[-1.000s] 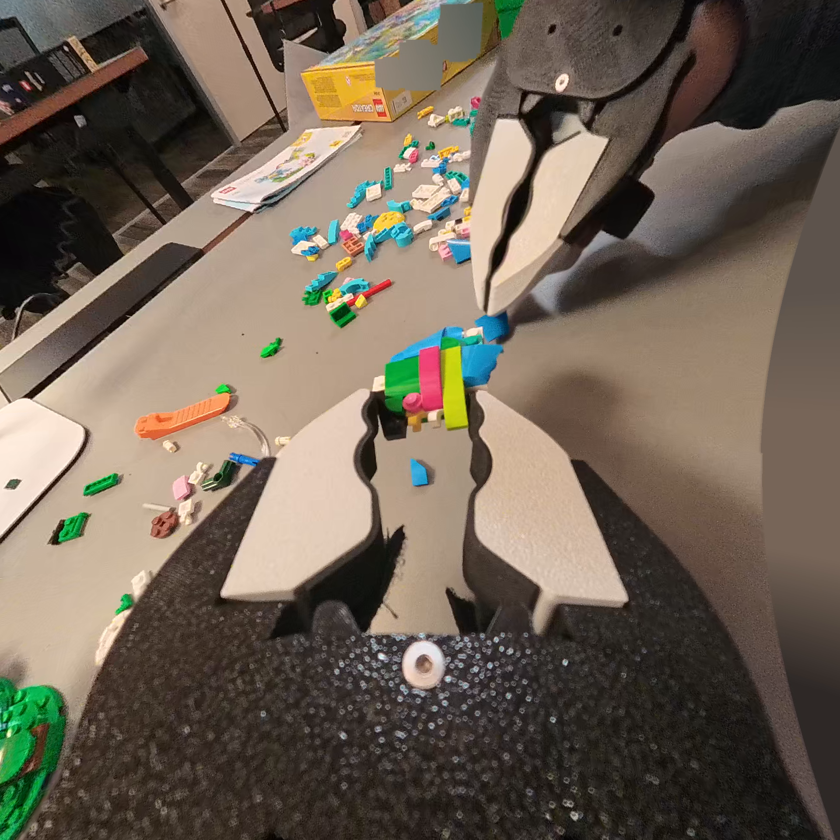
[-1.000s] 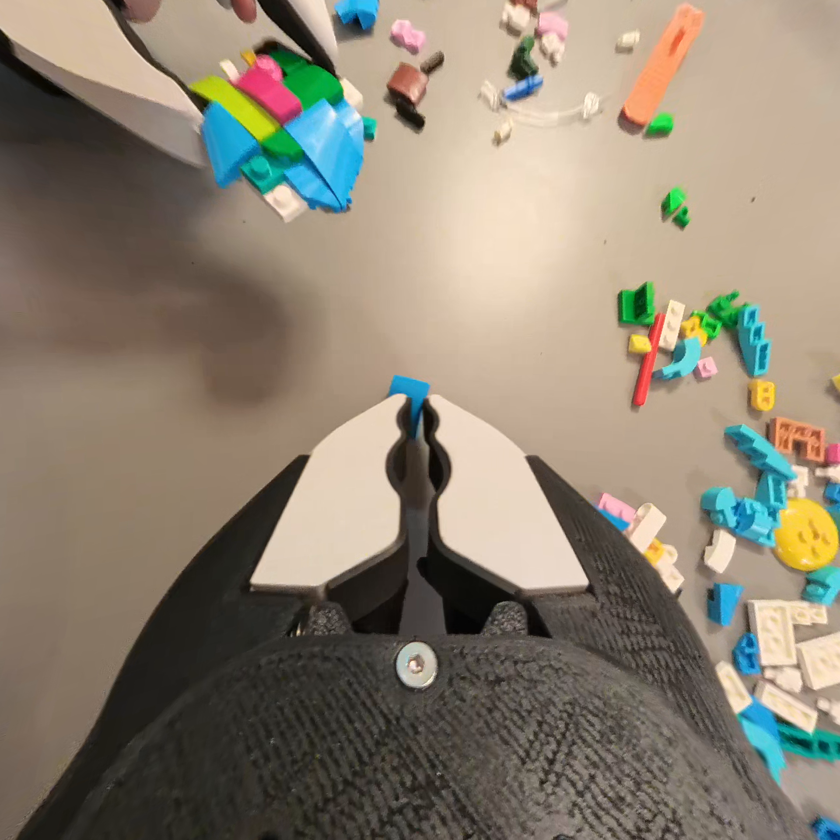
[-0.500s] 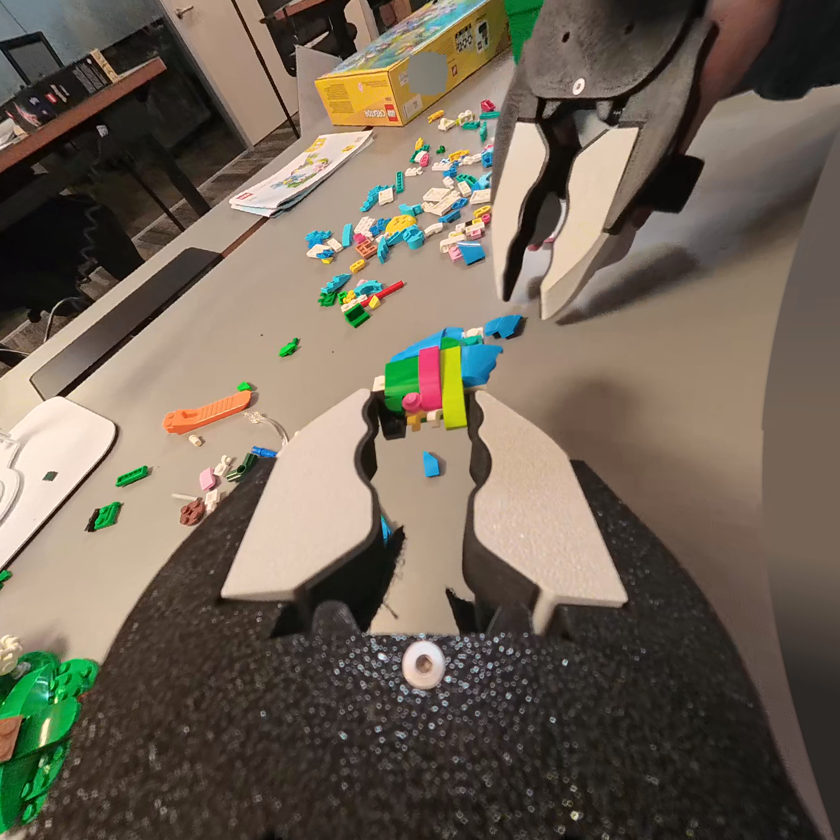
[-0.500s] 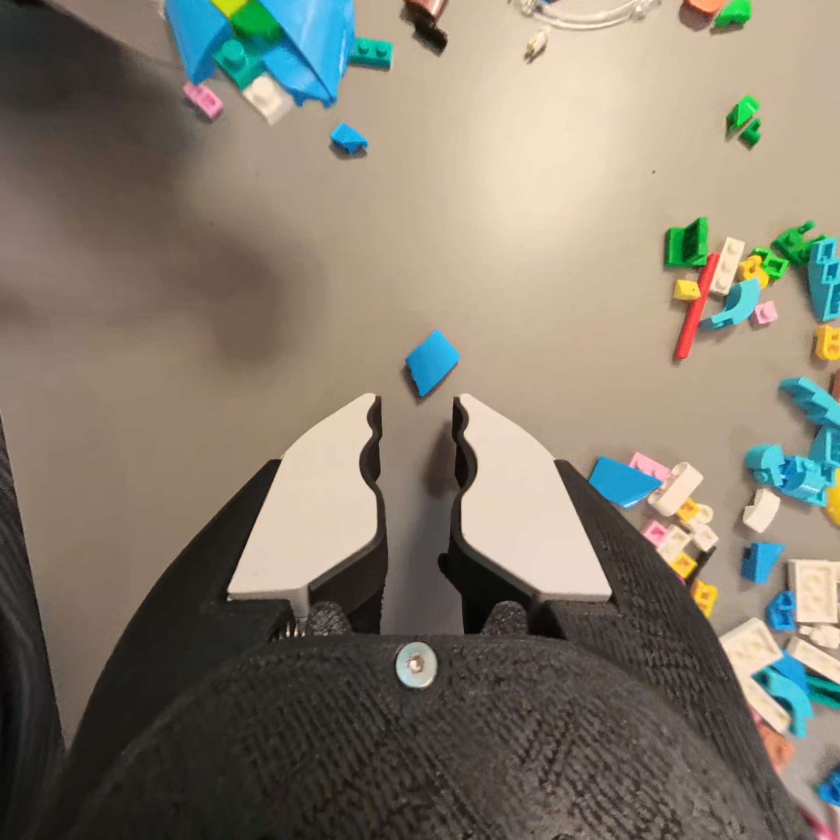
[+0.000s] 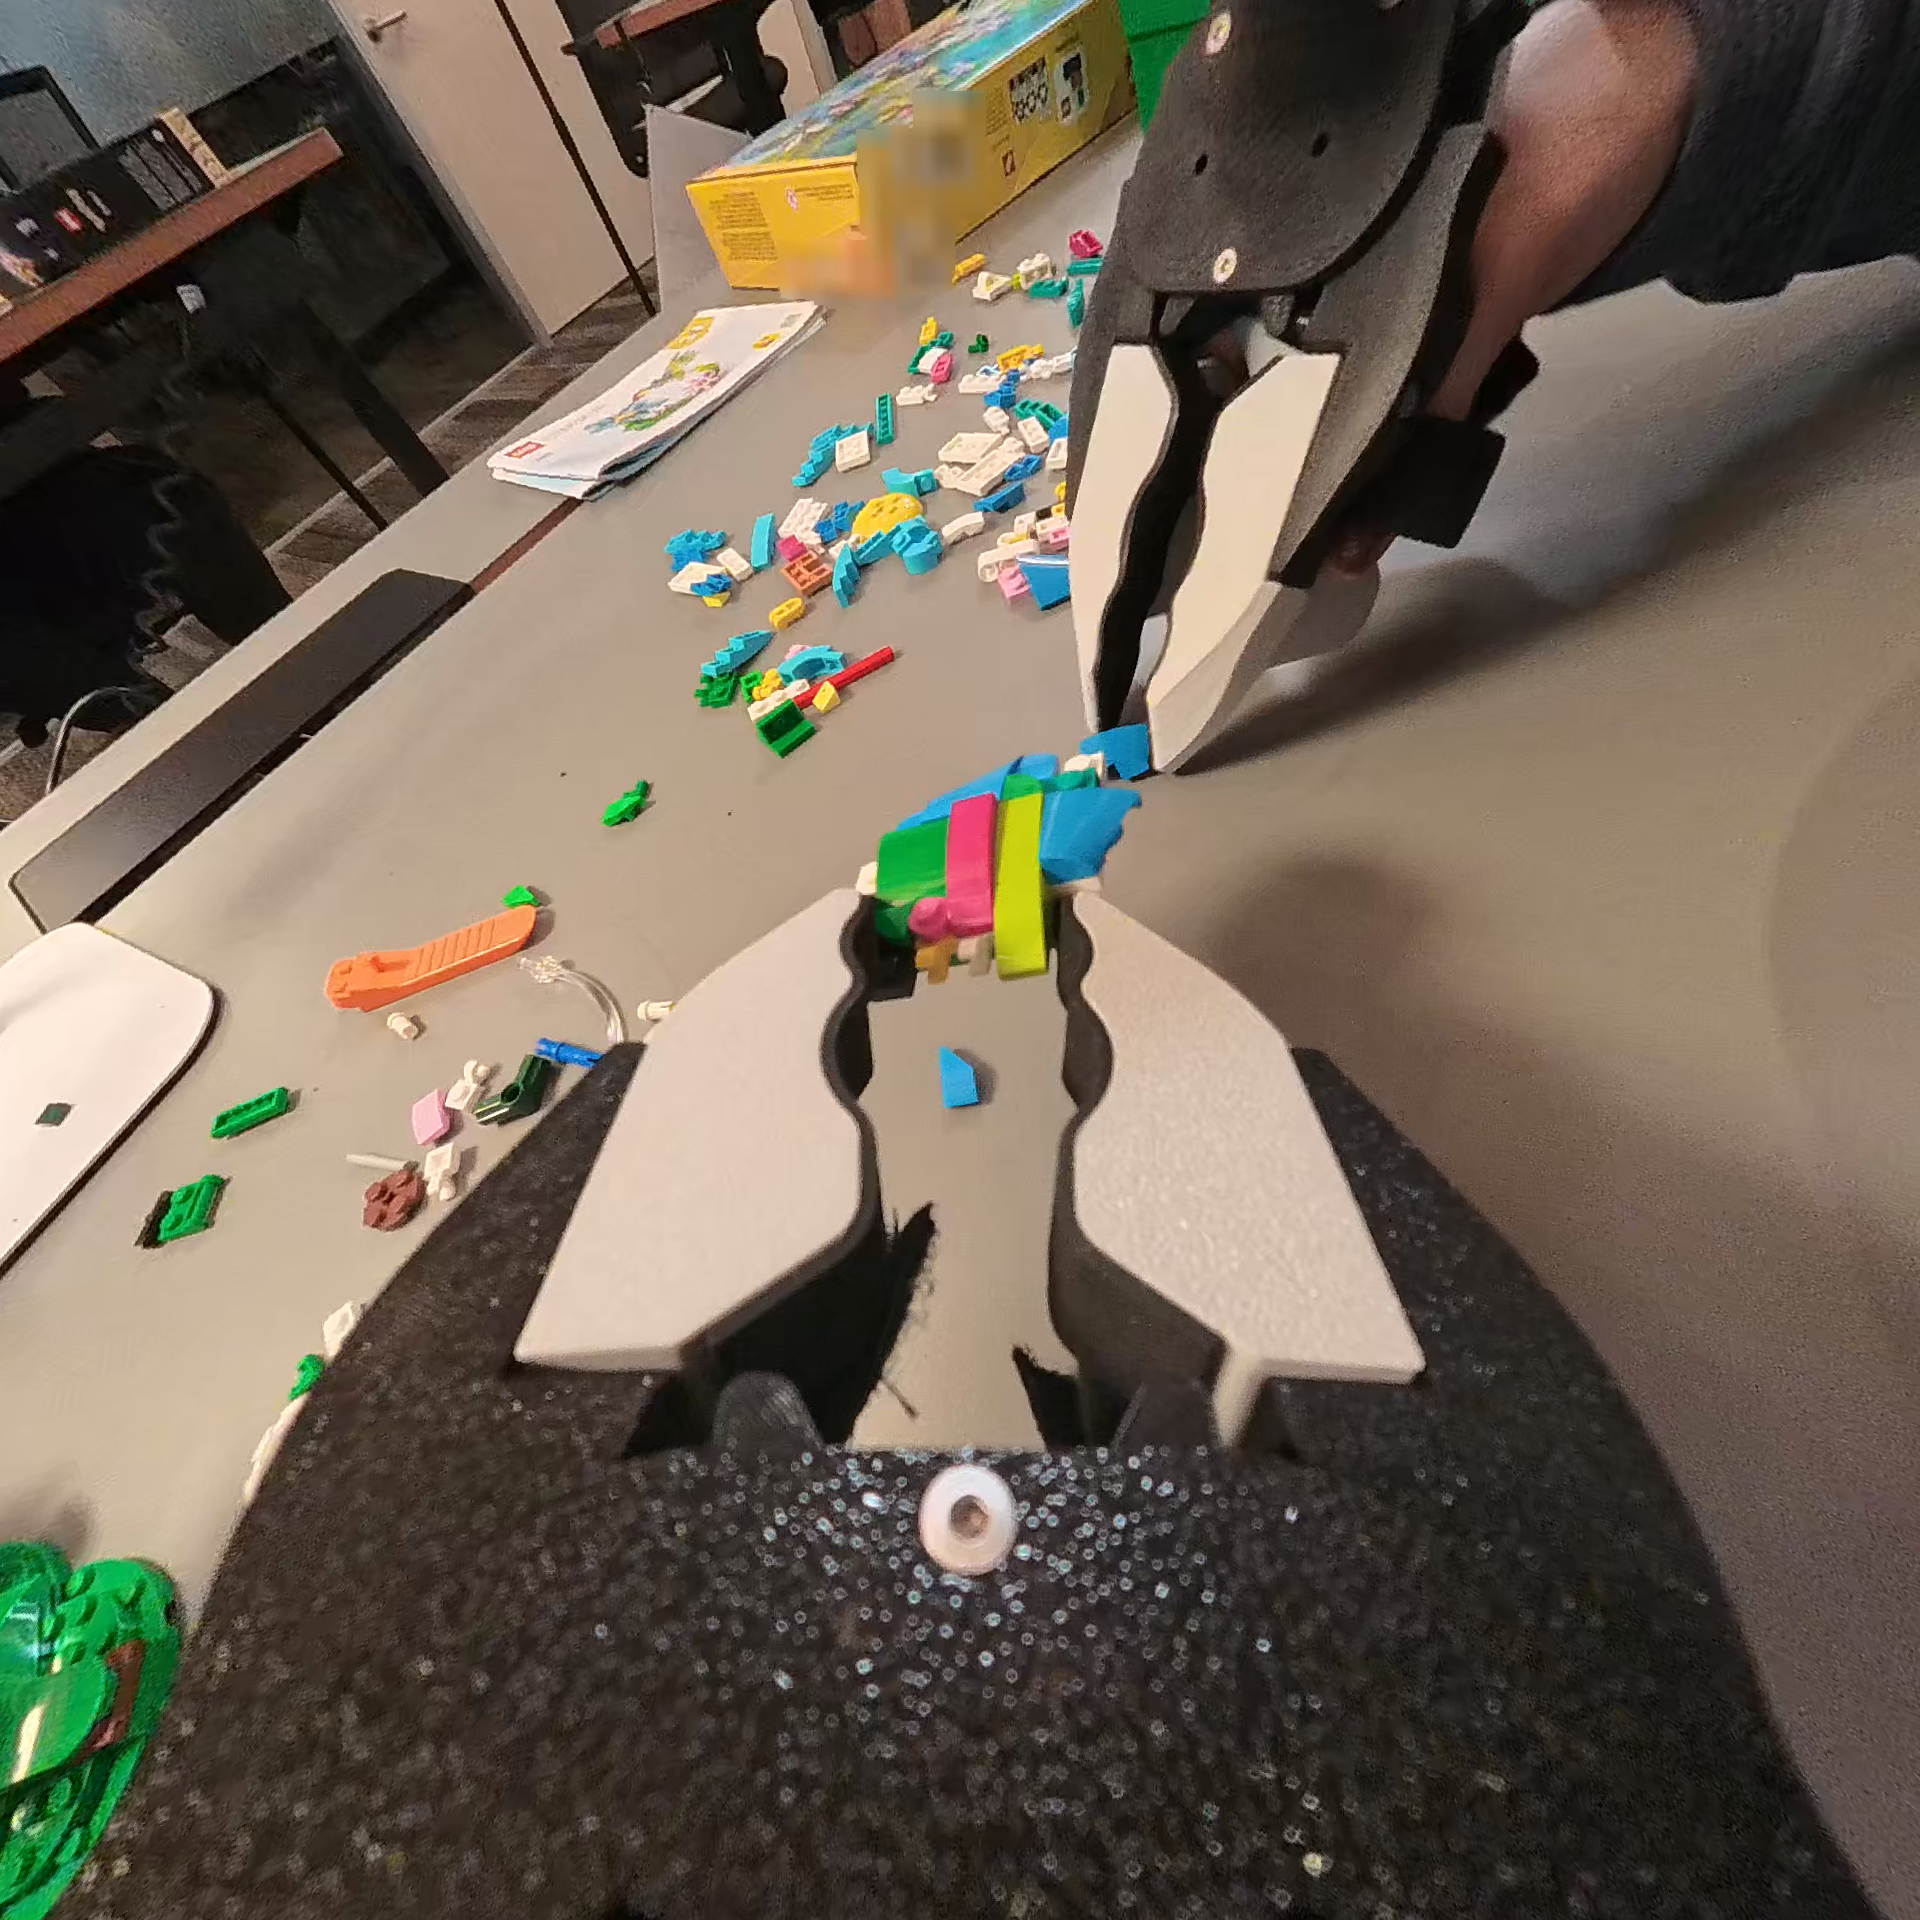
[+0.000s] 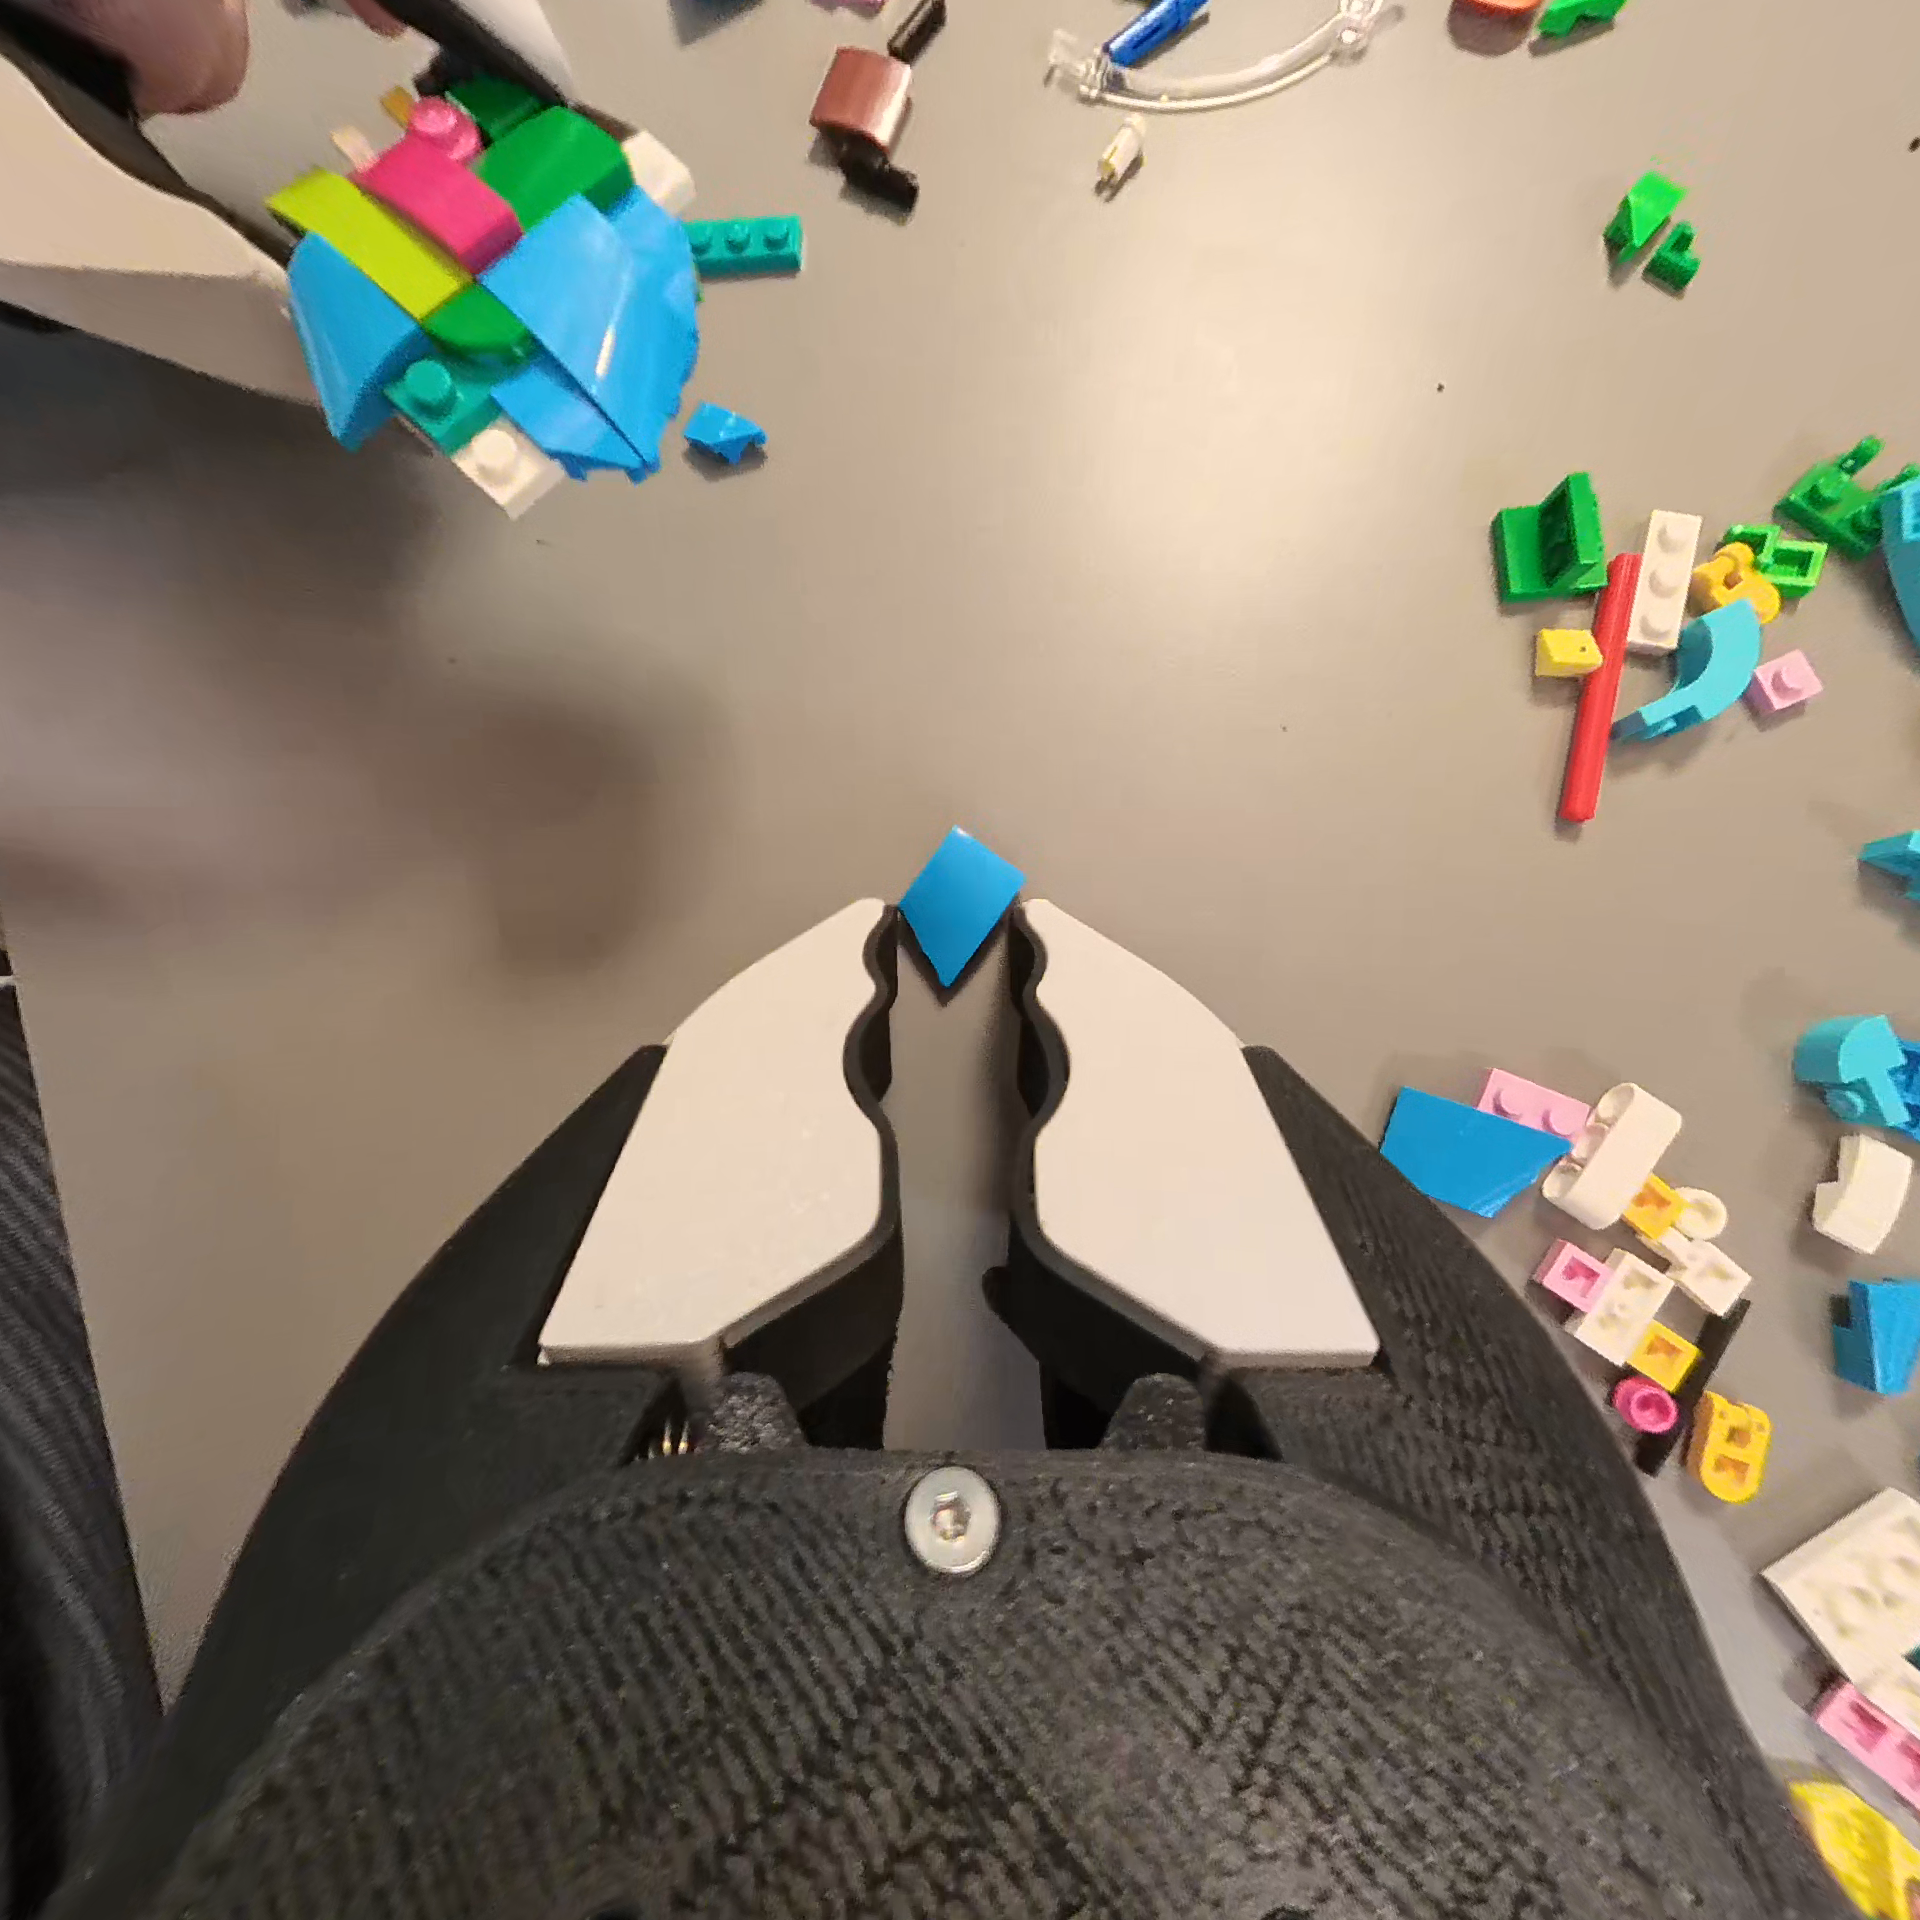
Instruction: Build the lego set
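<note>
My left gripper (image 5: 966,920) is shut on a small lego build (image 5: 987,862) of blue, green, pink and lime pieces, held just above the grey table. The build also shows in the right wrist view (image 6: 499,301), with a left finger (image 6: 156,260) beside it. My right gripper (image 6: 951,914) points down at the table just beyond the build. Its jaws are closed to the width of a flat blue tile (image 6: 958,904) that lies on the table between the tips. The right gripper (image 5: 1132,727) and tile (image 5: 1117,748) also show in the left wrist view. A small blue wedge (image 5: 958,1077) lies under the left gripper.
Loose bricks (image 5: 883,520) are scattered across the table's middle, with more to my right gripper's right (image 6: 1642,623). An orange brick separator (image 5: 436,951), a booklet (image 5: 665,395), a yellow box (image 5: 914,156), a white tray (image 5: 83,1049) and a green build (image 5: 62,1683) lie to the left.
The right gripper held the blue tile edge-on, opened and let it drop flat on the table, then came back down and closed around it. The left gripper kept hold of the build.
</note>
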Demonstrator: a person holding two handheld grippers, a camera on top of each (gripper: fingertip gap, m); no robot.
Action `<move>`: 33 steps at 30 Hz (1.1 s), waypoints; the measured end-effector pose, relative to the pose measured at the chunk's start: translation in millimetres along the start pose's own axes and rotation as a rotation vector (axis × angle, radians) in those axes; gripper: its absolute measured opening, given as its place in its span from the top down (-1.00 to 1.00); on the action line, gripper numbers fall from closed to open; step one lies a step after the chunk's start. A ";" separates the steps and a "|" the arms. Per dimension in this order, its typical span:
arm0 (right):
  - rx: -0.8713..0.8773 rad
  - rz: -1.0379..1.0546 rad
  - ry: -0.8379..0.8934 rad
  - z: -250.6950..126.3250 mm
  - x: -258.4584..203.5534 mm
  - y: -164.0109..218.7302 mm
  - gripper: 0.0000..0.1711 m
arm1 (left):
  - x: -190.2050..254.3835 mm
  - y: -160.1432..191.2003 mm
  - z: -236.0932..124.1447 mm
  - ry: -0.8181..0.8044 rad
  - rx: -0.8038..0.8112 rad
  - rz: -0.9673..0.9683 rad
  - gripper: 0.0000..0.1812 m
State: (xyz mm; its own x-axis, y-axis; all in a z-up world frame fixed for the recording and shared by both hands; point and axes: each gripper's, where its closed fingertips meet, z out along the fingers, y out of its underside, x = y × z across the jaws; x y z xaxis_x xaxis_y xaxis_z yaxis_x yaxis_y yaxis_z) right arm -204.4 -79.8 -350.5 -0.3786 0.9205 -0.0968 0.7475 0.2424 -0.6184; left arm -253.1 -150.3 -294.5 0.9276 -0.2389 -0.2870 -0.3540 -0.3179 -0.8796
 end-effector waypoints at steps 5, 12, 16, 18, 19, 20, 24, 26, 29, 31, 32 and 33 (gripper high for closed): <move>-0.018 -0.007 -0.013 -2.9 -1.2 4.0 0.79 | -0.1 -1.6 -0.2 -0.007 0.011 0.014 0.64; 0.027 -0.061 -0.147 -8.8 -28.1 -1.2 0.79 | -1.0 -7.7 -0.9 -0.045 0.083 0.088 0.64; 0.109 -0.140 -0.079 -17.8 -11.1 -9.6 0.80 | -6.0 -4.7 1.3 -0.093 0.075 0.120 0.64; 0.164 -0.224 -0.037 -21.9 -4.8 -13.1 0.78 | -9.3 -3.2 2.3 -0.113 0.079 0.117 0.64; 0.188 -0.270 -0.024 -23.8 -3.3 -14.6 0.77 | -11.3 -2.7 2.5 -0.124 0.085 0.112 0.64; 0.208 -0.321 -0.022 -25.5 -3.6 -16.0 0.75 | -13.2 -2.3 2.6 -0.134 0.091 0.105 0.64; 0.257 -0.441 0.000 -31.3 3.0 -22.6 0.73 | -22.9 -9.8 -5.2 -0.223 0.141 0.160 0.64; 0.236 -0.405 0.001 -33.3 10.9 -24.9 0.73 | -27.9 -8.8 -8.7 -0.260 0.143 0.177 0.64; 0.225 -0.359 -0.042 -37.7 10.0 -26.5 0.73 | -32.7 -4.1 -10.7 -0.274 0.142 0.153 0.64; 0.190 -0.360 -0.063 -35.7 6.5 -20.5 0.73 | -34.9 -1.4 -10.8 -0.272 0.138 0.124 0.64; 0.169 -0.370 -0.065 -33.3 5.0 -16.1 0.74 | -35.8 -0.7 -10.8 -0.273 0.137 0.115 0.64; 0.147 -0.380 -0.061 -30.2 4.2 -11.6 0.76 | -36.2 -0.1 -10.8 -0.274 0.135 0.109 0.64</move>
State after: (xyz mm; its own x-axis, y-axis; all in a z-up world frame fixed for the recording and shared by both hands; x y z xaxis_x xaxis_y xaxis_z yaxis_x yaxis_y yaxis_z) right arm -198.2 -69.5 -320.2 -0.6476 0.7530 0.1167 0.4642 0.5113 -0.7233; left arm -287.9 -151.5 -280.0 0.8892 -0.0028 -0.4575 -0.4509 -0.1750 -0.8753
